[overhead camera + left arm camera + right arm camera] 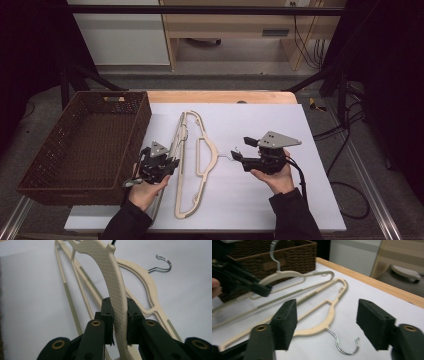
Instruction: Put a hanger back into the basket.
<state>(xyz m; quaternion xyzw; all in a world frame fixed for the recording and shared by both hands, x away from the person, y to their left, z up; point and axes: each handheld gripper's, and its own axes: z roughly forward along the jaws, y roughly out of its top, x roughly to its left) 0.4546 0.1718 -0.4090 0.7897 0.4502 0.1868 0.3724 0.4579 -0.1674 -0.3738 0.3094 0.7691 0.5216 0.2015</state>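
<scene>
Two cream plastic hangers are on the white sheet (pixel 280 130). My left gripper (pixel 172 162) (pixel 120 315) is shut on the textured shoulder of one hanger (pixel 110 272) (pixel 287 275), which is tilted up off the sheet. The other hanger (pixel 205 150) (pixel 147 282) (pixel 317 327) lies flat, its metal hook (pixel 230 156) (pixel 342 345) pointing toward my right gripper (pixel 242 152) (pixel 327 322). That gripper stands open just above the hook, with its pads apart and not touching it. In the right gripper view, the left gripper (pixel 265 290) shows at the left.
A brown wicker basket (pixel 85 140) (pixel 294 255) with nothing in it stands left of the sheet, close to the left hand. The wooden table edge (pixel 220 96) runs behind the sheet. Cables lie on the floor at the right.
</scene>
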